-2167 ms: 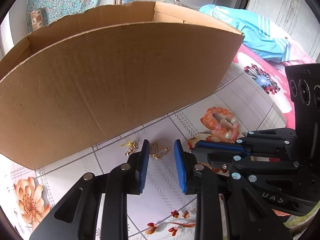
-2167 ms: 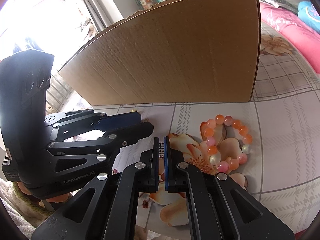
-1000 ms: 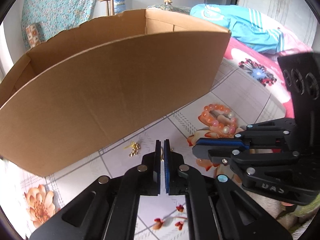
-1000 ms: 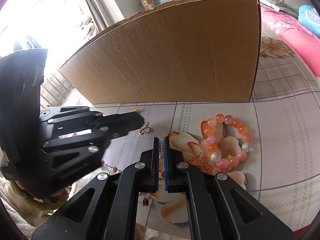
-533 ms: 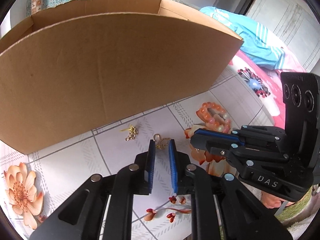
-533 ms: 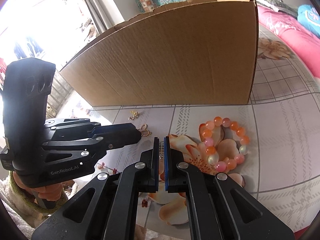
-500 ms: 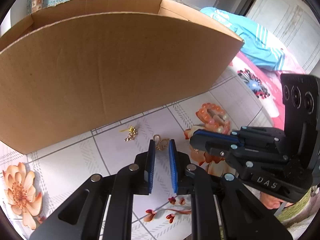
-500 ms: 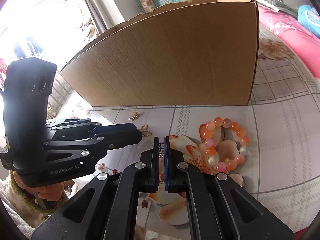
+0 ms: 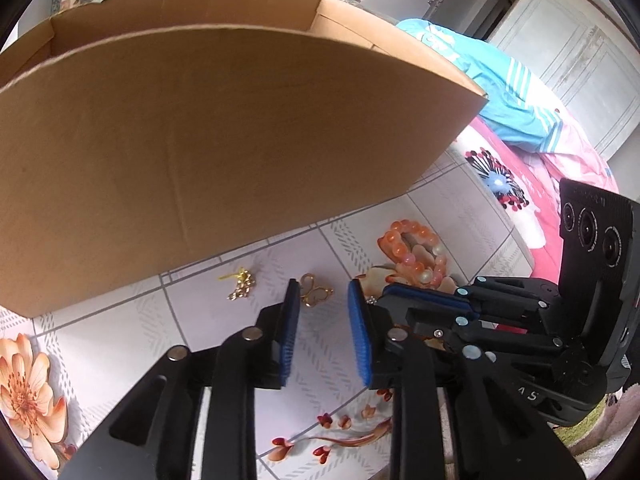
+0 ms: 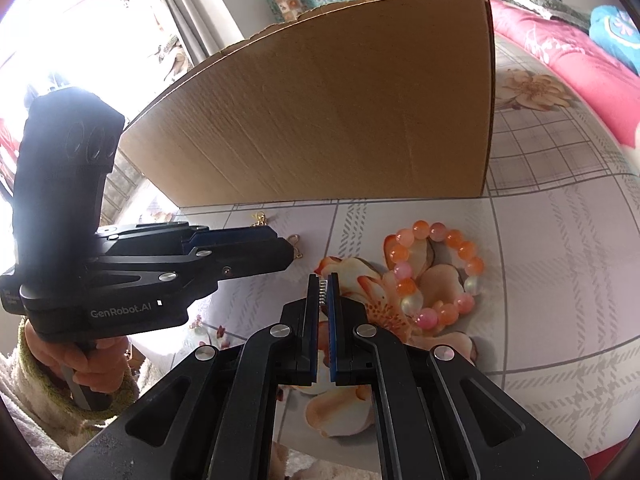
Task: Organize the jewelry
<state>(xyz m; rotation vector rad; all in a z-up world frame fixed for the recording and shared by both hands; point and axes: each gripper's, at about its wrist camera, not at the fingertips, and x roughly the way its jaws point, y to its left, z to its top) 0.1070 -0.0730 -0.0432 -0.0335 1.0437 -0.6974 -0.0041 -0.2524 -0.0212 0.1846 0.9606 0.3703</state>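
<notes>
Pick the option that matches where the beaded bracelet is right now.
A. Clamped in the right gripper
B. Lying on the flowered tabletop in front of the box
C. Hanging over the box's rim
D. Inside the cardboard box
B: the beaded bracelet lies flat on the flowered tabletop, in front of the cardboard box and clear of the right gripper, whose jaws are shut on nothing.

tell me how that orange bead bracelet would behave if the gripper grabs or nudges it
The bead bracelet is a loop of separate round beads lying flat on the tablecloth, so it would probably sag and lose its shape when lifted. The beads look smooth and glossy, so pads may slip off. Nudged, it likely slides or bunches, not rolls away.
</notes>
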